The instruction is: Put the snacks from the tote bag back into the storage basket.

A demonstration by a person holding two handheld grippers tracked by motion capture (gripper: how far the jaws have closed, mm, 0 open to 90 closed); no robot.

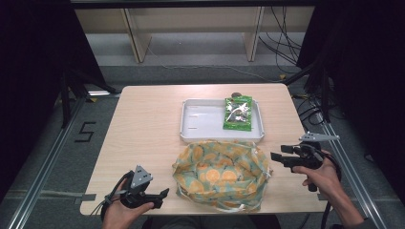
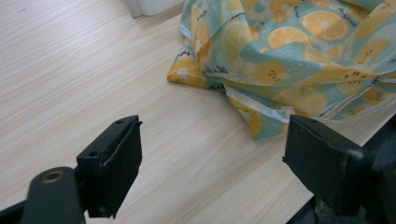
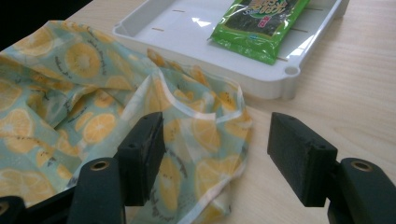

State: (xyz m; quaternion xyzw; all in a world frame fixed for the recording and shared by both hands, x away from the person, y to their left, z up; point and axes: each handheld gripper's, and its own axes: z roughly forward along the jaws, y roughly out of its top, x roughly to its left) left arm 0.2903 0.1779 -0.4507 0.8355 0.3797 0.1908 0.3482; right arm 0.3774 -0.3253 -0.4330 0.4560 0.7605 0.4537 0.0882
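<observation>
A crumpled cloth bag (image 1: 220,173) printed with orange slices lies on the near middle of the wooden table (image 1: 143,124). Behind it sits a white tray (image 1: 200,125) holding a green snack packet (image 1: 238,113). My left gripper (image 1: 161,198) is open at the near edge, left of the bag (image 2: 289,51), with nothing between its jaws. My right gripper (image 1: 279,156) is open just right of the bag, its jaws pointing at the bag's right hem (image 3: 205,116). The tray (image 3: 196,32) and packet (image 3: 259,25) lie beyond it.
A small dark object (image 1: 236,94) sits behind the tray's far edge. Bare tabletop spreads to the left of the tray and bag. Past the table are wooden shelf legs (image 1: 136,38) and loose cables (image 1: 282,43) on the floor.
</observation>
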